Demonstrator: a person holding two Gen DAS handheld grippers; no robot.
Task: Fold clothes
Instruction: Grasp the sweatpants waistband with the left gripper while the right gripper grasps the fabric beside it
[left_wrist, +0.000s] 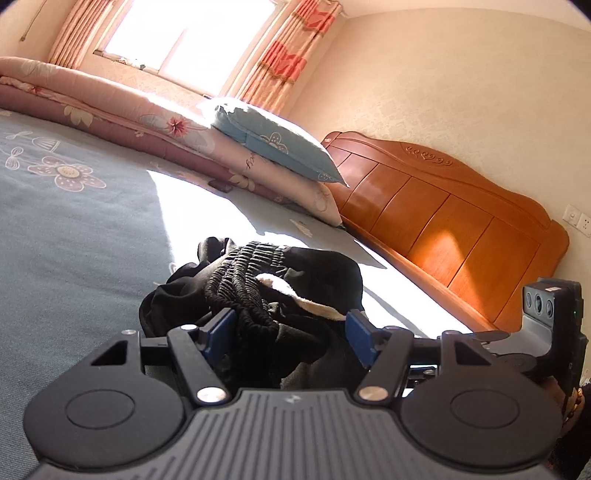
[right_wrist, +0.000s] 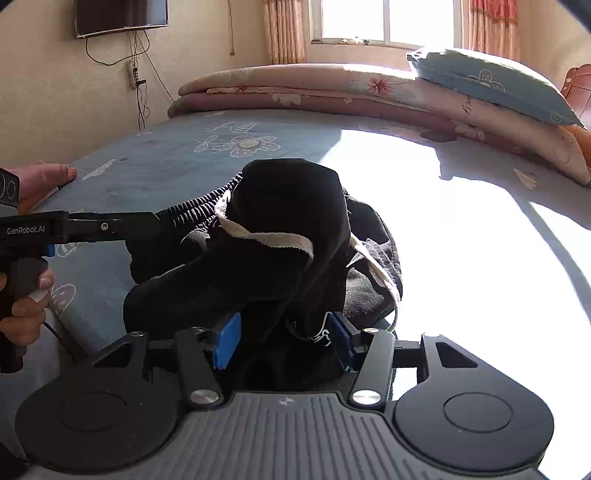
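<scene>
Judging the black garment (right_wrist: 280, 236) bunched on the bed (right_wrist: 155, 155) as soft and floppy (light too), we'd pinch its waistband (left_wrist: 240, 273); both grippers (left_wrist: 291, 338) (right_wrist: 282, 341) straddle cloth, clamping unclear.

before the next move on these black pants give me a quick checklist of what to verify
1. Left gripper has fabric between its pads: ok, the ribbed waistband bunches there; firm pinch: cannot tell.
2. Right gripper has fabric between its pads: ok, black pants; firm pinch: cannot tell.
3. Garment spread flat for a fold: not ok, crumpled in a heap.
4. Bare bedsheet to lay it out on: ok.
5. Pillow and folded quilt apart from the garment: ok.
</scene>
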